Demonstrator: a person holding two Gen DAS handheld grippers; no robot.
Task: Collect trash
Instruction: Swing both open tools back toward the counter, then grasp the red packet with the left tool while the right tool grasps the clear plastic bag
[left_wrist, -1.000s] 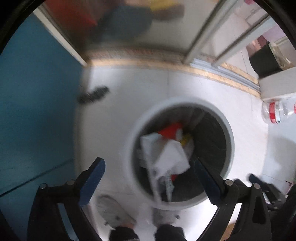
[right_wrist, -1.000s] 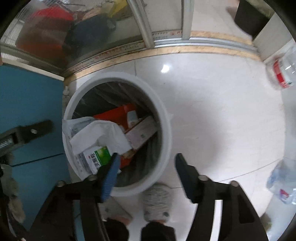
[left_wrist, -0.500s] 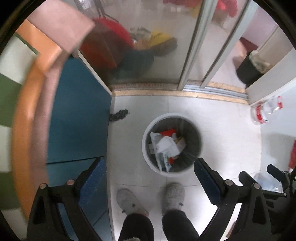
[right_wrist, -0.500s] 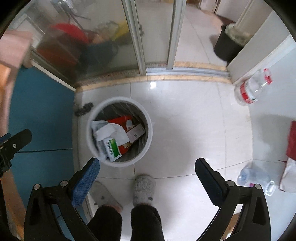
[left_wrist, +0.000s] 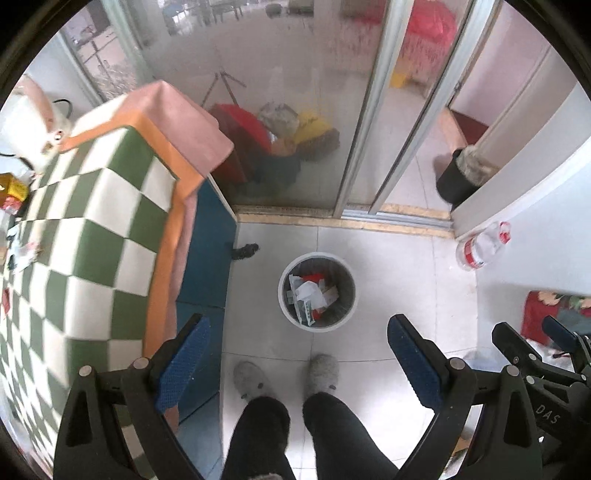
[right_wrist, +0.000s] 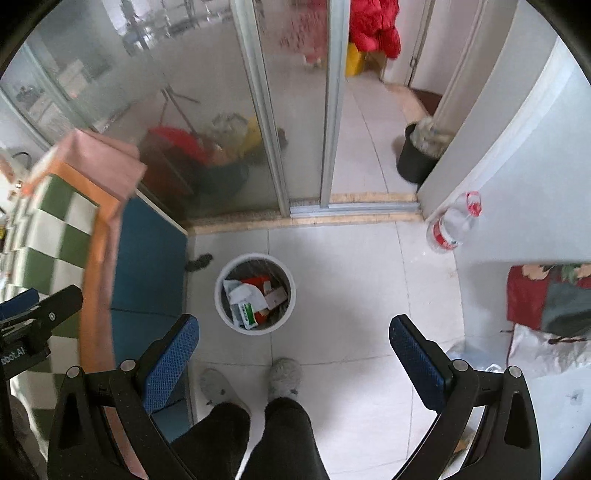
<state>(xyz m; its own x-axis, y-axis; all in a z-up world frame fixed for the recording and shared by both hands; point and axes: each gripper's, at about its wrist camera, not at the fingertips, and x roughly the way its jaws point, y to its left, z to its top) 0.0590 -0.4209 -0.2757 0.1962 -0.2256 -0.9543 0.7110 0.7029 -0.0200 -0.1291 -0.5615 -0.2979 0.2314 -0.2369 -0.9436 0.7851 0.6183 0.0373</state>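
Observation:
A white round trash bin (left_wrist: 286, 306) stands on the tiled floor, with paper, a red wrapper and a green-and-white packet inside; it also shows in the right wrist view (right_wrist: 221, 310). My left gripper (left_wrist: 298, 363) is open and empty, high above the bin. My right gripper (right_wrist: 293, 360) is open and empty, also high above the floor. More small trash lies on the checked tablecloth (left_wrist: 22, 254) at the far left of the left wrist view.
A table with a green-and-white checked cloth (left_wrist: 85, 236) stands left, above a blue cabinet (left_wrist: 207, 258). Glass sliding doors (left_wrist: 303, 122) are behind the bin. A plastic bottle (left_wrist: 480, 247) lies at the right wall. A black bin (left_wrist: 454, 181) stands beyond the doorway. The person's slippered feet (left_wrist: 321, 373) stand below.
Both grippers have risen far above the bin, which now looks small. The right gripper has opened wide. The table top has come into view on the left.

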